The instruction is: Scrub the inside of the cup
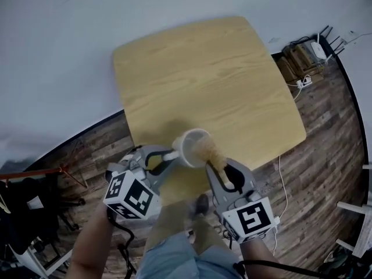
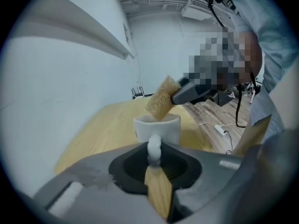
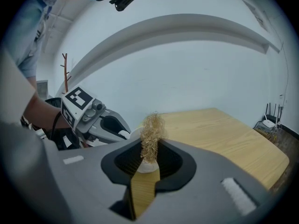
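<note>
2 grippers meet over the near edge of the wooden table [image 1: 203, 68] in the head view: the left gripper [image 1: 168, 156] reaches in from the lower left and the right gripper [image 1: 213, 166] from the lower right, each with its marker cube toward the camera. Between them is the white cup [image 1: 192, 144], its mouth turned up toward the camera, and the tan fibrous scrubber [image 1: 213, 153] lies across the right side of that mouth. Whether the cup rests on the table or is held above it cannot be told from here. In the left gripper view, the left gripper [image 2: 154, 149] has its jaws closed on the cup's handle [image 2: 154, 147], with the cup [image 2: 161, 127] upright just beyond them and the table [image 2: 103, 129] behind. The scrubber [image 2: 162, 98] comes down at a slant from the upper right, its lower end dipping into the cup's mouth, carried by the right gripper [image 2: 176, 96]. In the right gripper view, the right gripper [image 3: 148, 160] has its jaws clamped on the scrubber [image 3: 152, 133], which stands up between them. Only a sliver of the cup [image 3: 134, 133] shows, just left of the scrubber, and the left gripper [image 3: 122, 133] reaches toward it from the left.
</note>
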Demonstrator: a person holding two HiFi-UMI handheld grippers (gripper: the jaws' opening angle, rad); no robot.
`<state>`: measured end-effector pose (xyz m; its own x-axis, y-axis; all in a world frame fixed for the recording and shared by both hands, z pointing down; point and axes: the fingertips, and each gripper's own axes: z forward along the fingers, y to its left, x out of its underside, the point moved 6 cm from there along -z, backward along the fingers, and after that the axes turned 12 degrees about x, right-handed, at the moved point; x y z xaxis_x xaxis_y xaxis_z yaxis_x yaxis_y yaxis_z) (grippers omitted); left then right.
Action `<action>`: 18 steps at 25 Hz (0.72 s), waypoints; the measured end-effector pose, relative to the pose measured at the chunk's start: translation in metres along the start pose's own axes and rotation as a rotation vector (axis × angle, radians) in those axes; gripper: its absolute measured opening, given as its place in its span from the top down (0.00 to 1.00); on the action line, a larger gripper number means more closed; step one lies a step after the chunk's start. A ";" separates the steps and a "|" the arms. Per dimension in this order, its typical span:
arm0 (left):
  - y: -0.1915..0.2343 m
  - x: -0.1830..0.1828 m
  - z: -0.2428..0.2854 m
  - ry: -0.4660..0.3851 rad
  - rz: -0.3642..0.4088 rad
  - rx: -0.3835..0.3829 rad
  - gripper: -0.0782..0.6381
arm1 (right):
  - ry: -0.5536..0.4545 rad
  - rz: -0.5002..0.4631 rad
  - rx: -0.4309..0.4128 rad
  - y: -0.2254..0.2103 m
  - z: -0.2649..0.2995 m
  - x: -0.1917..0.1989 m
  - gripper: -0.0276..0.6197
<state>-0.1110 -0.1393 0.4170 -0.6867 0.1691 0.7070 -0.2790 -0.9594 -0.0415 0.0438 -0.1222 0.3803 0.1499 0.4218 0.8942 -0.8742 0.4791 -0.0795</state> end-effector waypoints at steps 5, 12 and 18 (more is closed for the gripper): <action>0.004 -0.011 0.002 0.077 0.061 0.038 0.78 | 0.001 0.018 0.023 -0.007 -0.002 0.004 0.83; 0.004 -0.024 0.008 0.118 0.123 0.059 0.78 | 0.043 0.002 -0.072 -0.014 -0.003 0.002 0.84; 0.003 -0.026 0.008 0.117 0.140 0.077 0.78 | 0.129 -0.098 -0.201 -0.009 0.014 -0.002 0.84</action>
<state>-0.0884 -0.1485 0.4039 -0.7897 0.0530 0.6112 -0.1256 -0.9891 -0.0765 0.0454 -0.1380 0.3853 0.2980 0.4546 0.8393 -0.7454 0.6601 -0.0929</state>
